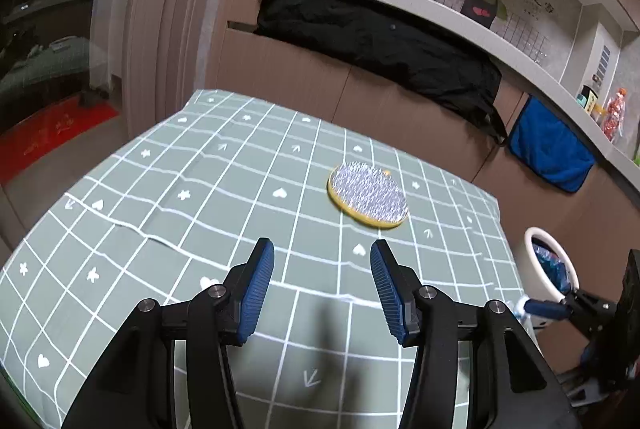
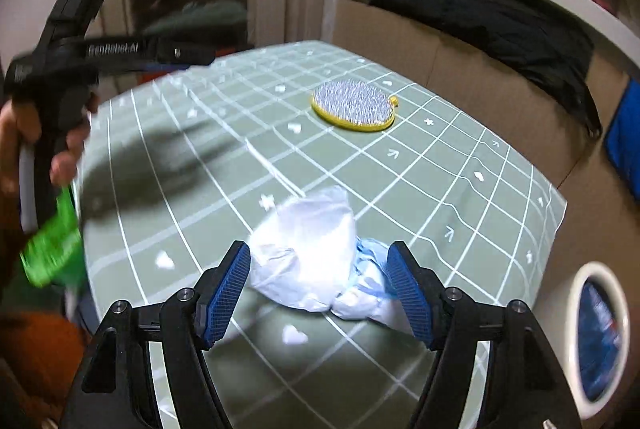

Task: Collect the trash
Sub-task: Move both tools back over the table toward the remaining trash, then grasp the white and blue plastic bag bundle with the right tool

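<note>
The right hand-held gripper (image 2: 319, 283) was spread wide around a crumpled white plastic bag (image 2: 308, 249) lying on the tabletop (image 2: 440, 165), pads not pressing it. The left hand-held gripper (image 1: 322, 271) hung released over bare checked cloth, nothing between its fingers. Farther back sat a round yellow-rimmed brush (image 1: 368, 196). A white bin (image 2: 596, 329) stood off the table's right edge.

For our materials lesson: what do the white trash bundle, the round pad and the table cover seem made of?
Bundle: thin plastic film, probably; glossy, translucent, crumpled.
Pad: looks like a yellow foam or plastic base with a grey bristly top; unclear.
Cover: likely cloth; matte, rippled.
</note>
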Motion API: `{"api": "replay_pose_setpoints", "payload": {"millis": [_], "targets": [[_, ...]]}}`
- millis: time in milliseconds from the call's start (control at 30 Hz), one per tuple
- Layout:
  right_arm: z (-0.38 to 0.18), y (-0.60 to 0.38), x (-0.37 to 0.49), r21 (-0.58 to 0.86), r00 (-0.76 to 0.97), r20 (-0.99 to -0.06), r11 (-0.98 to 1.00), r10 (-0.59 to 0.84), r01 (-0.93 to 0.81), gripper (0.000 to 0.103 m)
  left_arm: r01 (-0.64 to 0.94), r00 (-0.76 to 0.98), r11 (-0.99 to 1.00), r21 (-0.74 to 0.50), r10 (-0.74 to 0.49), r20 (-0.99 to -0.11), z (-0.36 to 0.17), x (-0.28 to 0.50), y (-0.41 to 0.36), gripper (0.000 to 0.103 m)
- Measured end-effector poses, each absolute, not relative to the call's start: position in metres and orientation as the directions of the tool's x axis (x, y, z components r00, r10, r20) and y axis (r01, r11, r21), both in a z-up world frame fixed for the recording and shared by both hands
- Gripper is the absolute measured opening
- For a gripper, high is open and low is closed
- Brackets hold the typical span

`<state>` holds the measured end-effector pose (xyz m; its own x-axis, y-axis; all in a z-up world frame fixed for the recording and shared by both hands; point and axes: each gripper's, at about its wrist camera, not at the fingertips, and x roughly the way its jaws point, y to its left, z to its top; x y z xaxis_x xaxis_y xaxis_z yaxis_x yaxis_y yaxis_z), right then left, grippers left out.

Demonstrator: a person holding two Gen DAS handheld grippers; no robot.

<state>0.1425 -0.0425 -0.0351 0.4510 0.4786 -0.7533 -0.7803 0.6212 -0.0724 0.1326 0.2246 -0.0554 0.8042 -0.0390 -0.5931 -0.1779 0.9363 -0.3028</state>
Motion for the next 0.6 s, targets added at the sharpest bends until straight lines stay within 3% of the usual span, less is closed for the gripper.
{"api": "replay_pose_setpoints", "payload": {"millis": [267, 500, 600], "targets": [[-0.052, -0.048, 0.152, -0.129, 0.428, -0.789, 0.562, 0.441, -0.817, 0.068, -0.161, 0.787, 0.926, -0.342, -0.089, -0.610, -0.065, 0.143, 0.219, 0.051], [-0.065, -0.038, 0.187, 0.017, 0.382, -0.777, 0.623, 0.500, -0.782, 0.070, -0.142, 0.757, 0.935, -0.325, -0.109, -0.644, -0.068, 0.155, 0.210, 0.051], [-0.067, -0.039, 0.200, 0.083, 0.365, -0.770, 0.650, 0.523, -0.756, 0.061, -0.151, 0.749, 0.937, -0.315, -0.099, -0.655, -0.067, 0.160, 0.207, 0.051]]}}
